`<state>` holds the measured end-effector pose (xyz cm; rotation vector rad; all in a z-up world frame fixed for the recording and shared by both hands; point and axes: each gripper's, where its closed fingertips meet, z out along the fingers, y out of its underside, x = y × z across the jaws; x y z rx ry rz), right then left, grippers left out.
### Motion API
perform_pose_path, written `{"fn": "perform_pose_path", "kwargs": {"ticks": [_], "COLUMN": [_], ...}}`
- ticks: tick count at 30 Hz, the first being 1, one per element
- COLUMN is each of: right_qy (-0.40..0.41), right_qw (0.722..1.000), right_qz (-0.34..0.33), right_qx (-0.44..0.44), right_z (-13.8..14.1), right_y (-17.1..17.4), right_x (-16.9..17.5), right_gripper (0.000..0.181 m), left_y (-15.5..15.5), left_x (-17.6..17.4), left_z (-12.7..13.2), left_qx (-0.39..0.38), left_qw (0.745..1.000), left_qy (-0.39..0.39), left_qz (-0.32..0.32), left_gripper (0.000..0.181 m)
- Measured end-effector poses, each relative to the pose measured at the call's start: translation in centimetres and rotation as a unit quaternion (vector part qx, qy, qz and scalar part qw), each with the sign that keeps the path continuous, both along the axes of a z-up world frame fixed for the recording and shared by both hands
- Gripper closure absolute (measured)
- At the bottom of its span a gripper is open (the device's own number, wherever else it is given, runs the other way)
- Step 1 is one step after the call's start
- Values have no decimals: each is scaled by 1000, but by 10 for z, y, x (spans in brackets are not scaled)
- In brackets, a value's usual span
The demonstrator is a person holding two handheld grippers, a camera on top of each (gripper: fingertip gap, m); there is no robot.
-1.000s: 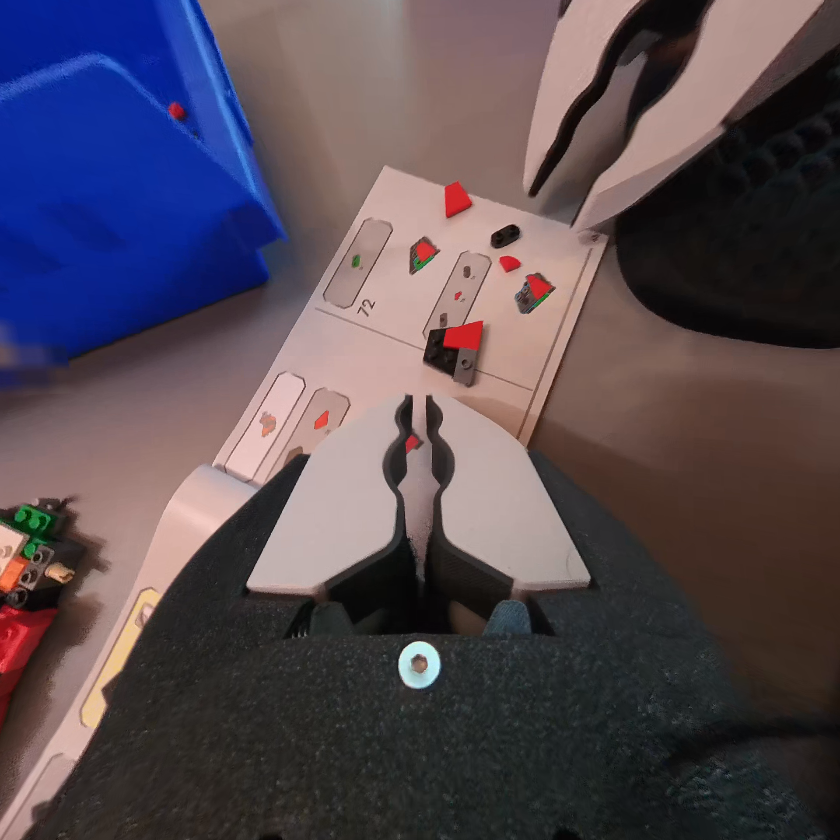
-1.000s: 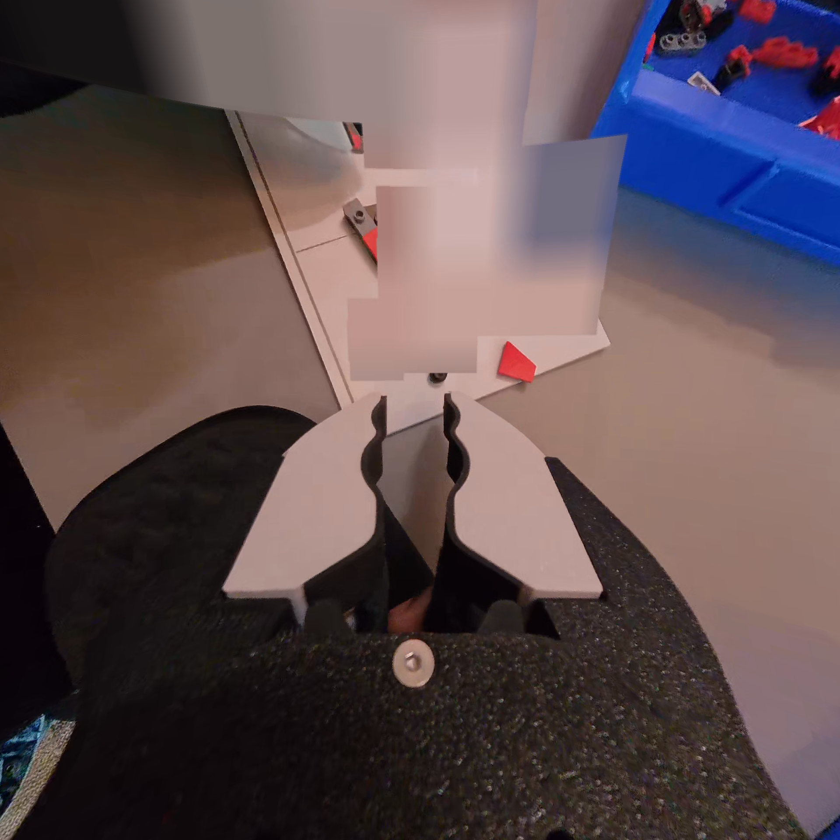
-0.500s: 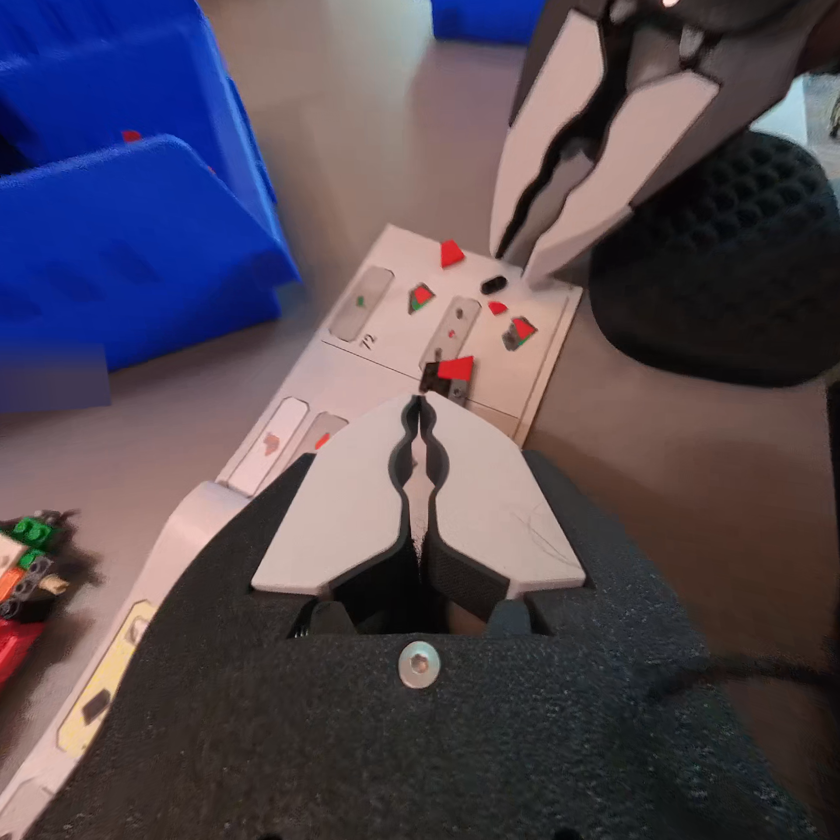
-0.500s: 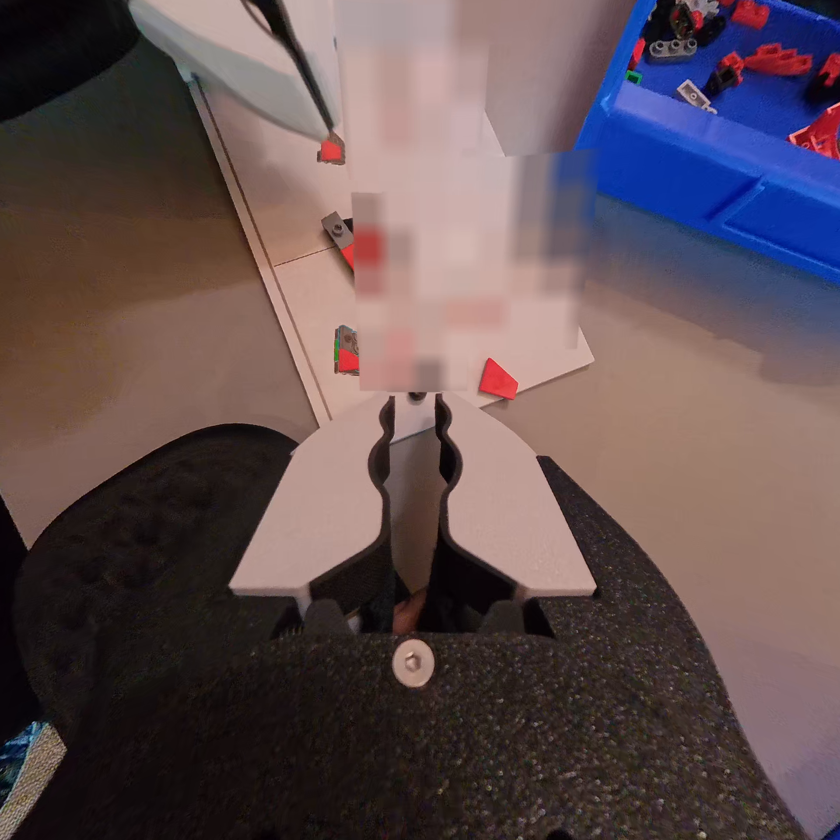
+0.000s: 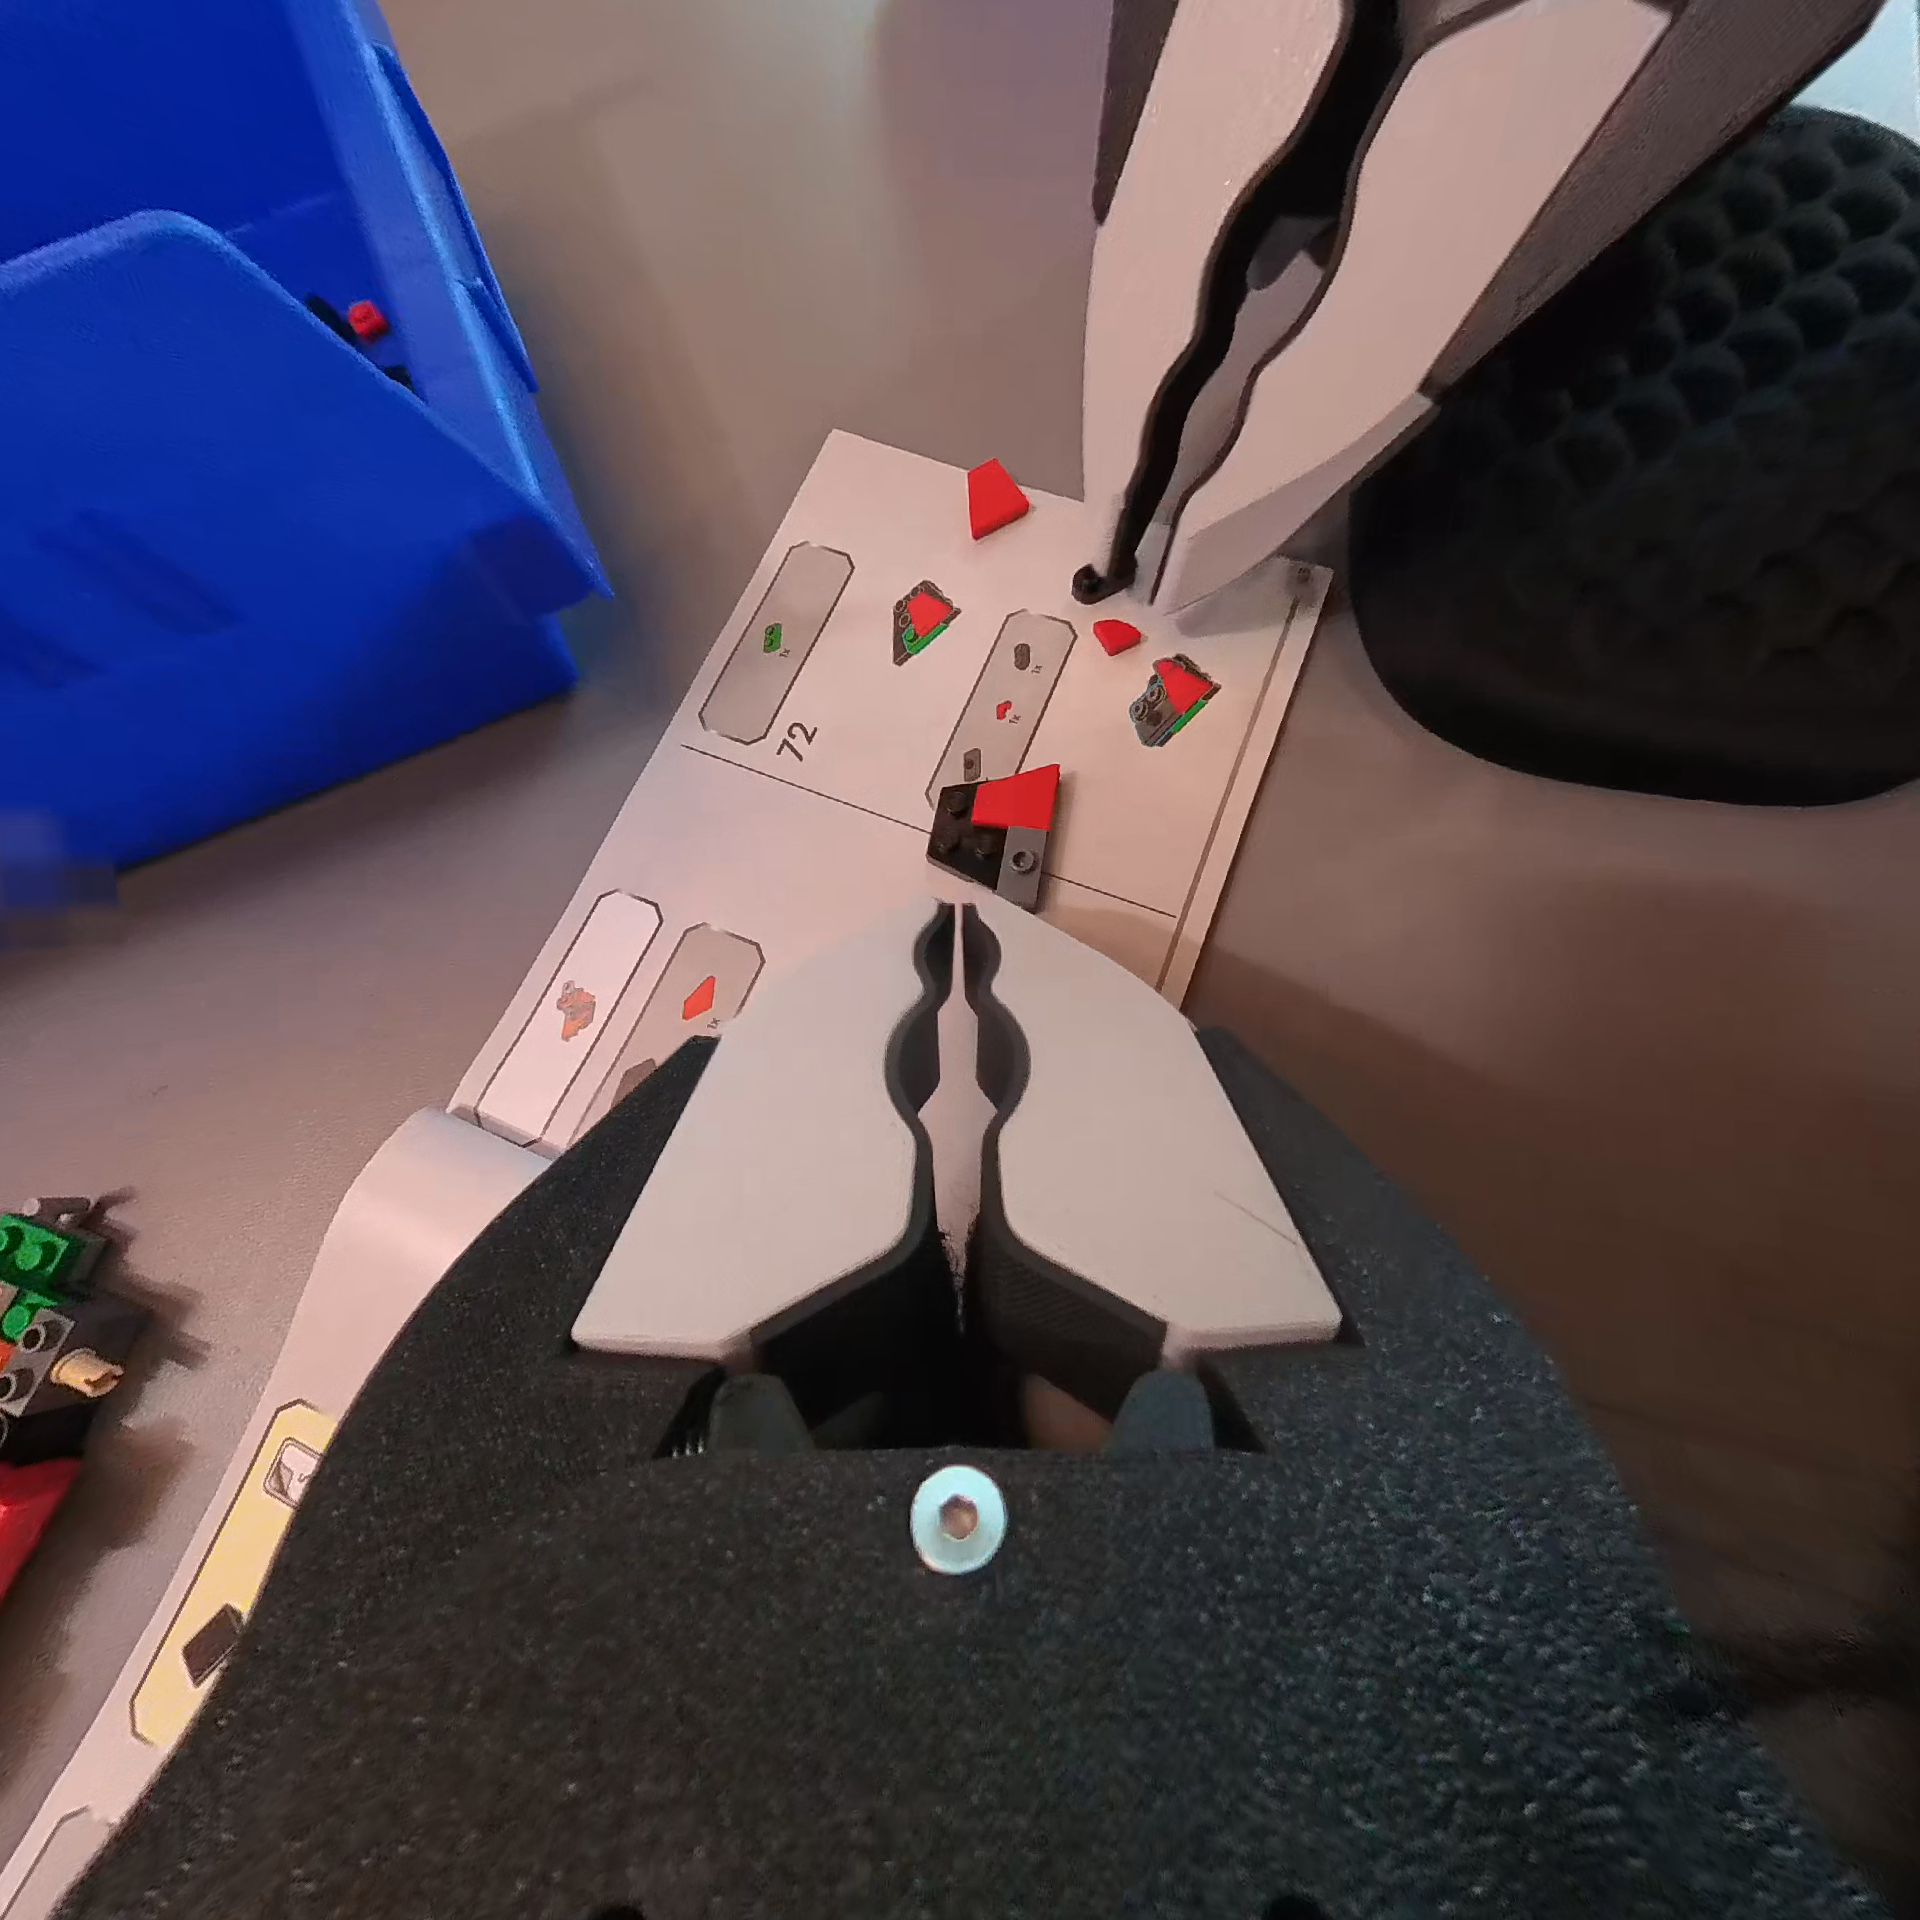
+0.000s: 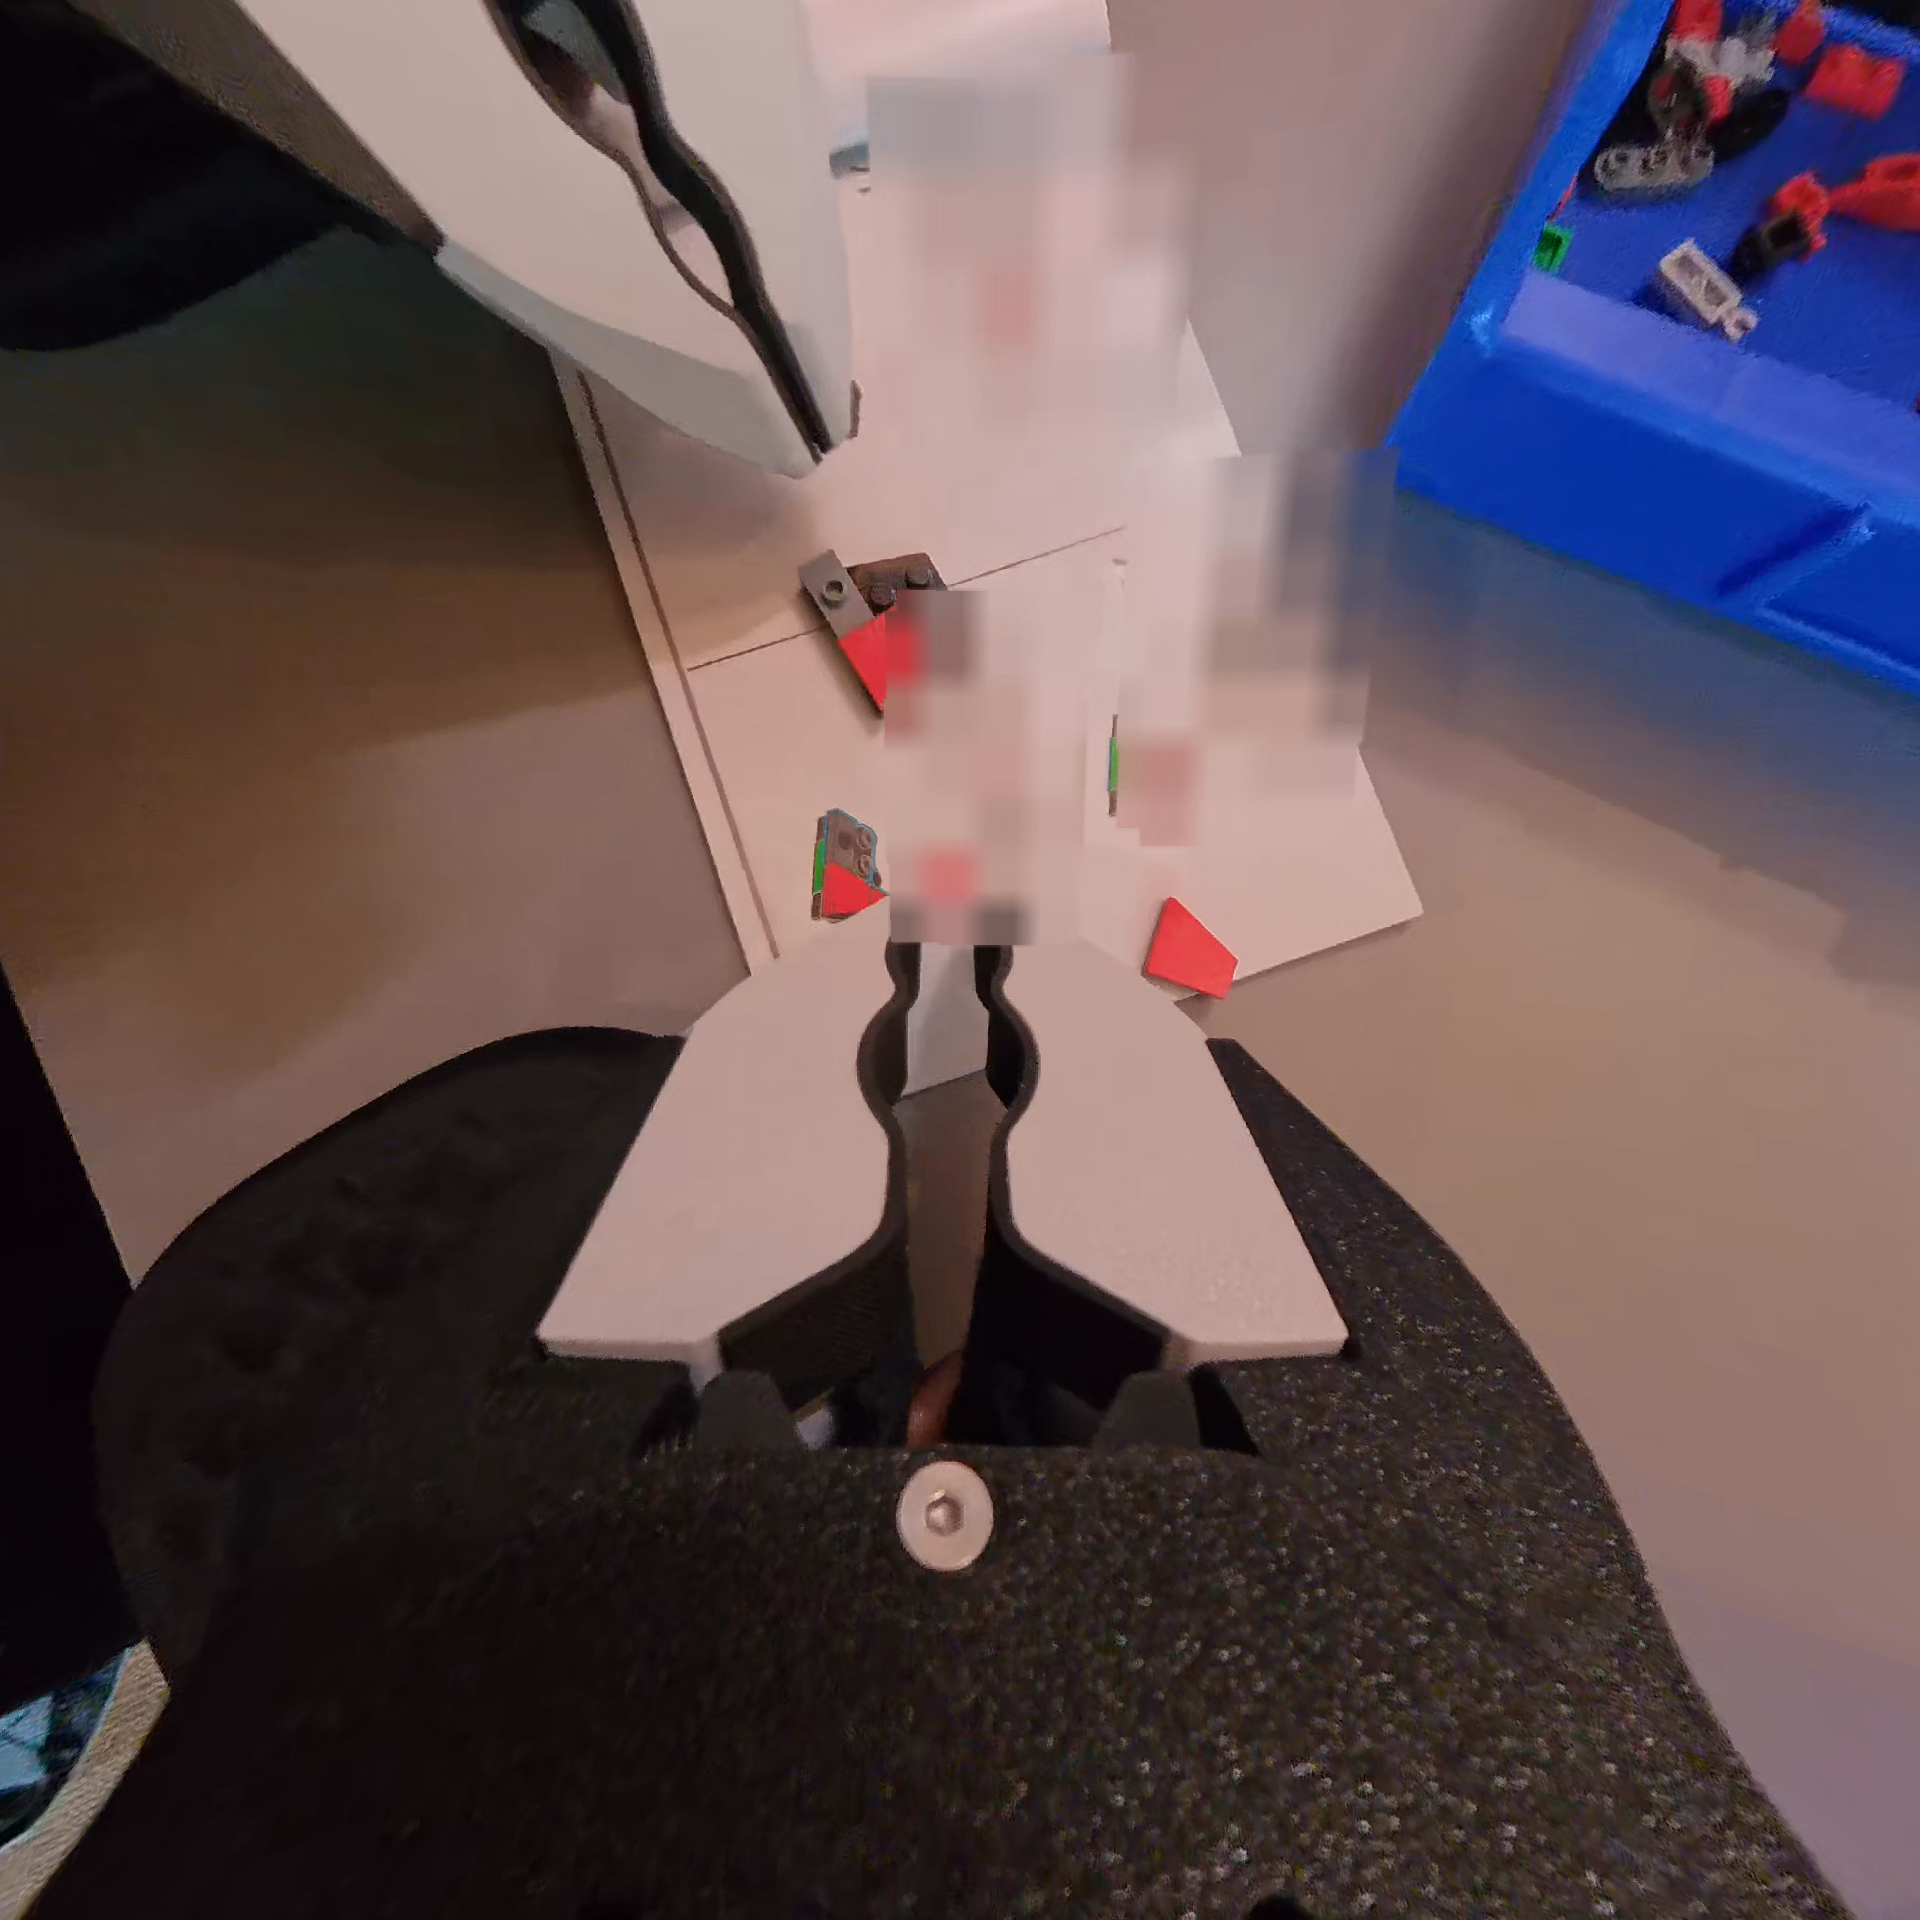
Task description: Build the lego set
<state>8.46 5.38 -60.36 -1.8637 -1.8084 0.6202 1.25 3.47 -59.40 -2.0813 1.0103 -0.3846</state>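
The right gripper point(image 5: 1127, 587) is pinching a small black piece point(image 5: 1091, 585) on the instruction sheet point(image 5: 862, 831); the left gripper point(image 5: 956, 914) is pressing together, empty.

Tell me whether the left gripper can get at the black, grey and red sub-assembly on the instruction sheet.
Probably yes. The sub-assembly lies just beyond the left gripper, nothing between them. The right gripper is farther off at a small black piece. The left fingers look shut and must open first.

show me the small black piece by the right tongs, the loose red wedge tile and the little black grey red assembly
small black piece point(image 5: 1091, 585), left wrist view, its rounded end
red wedge tile point(image 5: 995, 499), left wrist view, flat top
black grey red assembly point(image 5: 995, 831), left wrist view, middle
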Motion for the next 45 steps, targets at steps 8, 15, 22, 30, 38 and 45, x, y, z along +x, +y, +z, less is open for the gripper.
{"fn": "perform_pose_path", "kwargs": {"ticks": [8, 15, 22, 30, 38, 45], "right_qy": [-17, -43, -54, -40, -36, -38], "right_qw": [1000, 997, 994, 997, 997, 997], "right_qz": [-9, 63, 92, 64, 66, 64], "right_qx": [-19, -8, -7, -27, -24, -21], "right_z": [-8, -9, -5, -7, -8, -8], "right_y": [0, 1, 4, 2, 4, 6], "right_x": [-2, -2, -5, -7, -9, -6], "right_gripper": [170, 173, 171, 172, 173, 170], "left_y": [-1, -2, -2, -3, -3, -3], "left_x": [1, 1, 0, 0, 0, 0], "left_z": [-2, -2, -1, -3, -3, -4], "left_qx": [-1, 0, 2, 0, -1, -3], "left_qw": [1000, 1000, 1000, 1000, 1000, 1000], "left_qy": [7, 9, 10, 17, 16, 18], "left_qz": [-6, -8, -7, -11, -8, -10], "left_gripper": [180, 180, 180, 180, 179, 179]}}
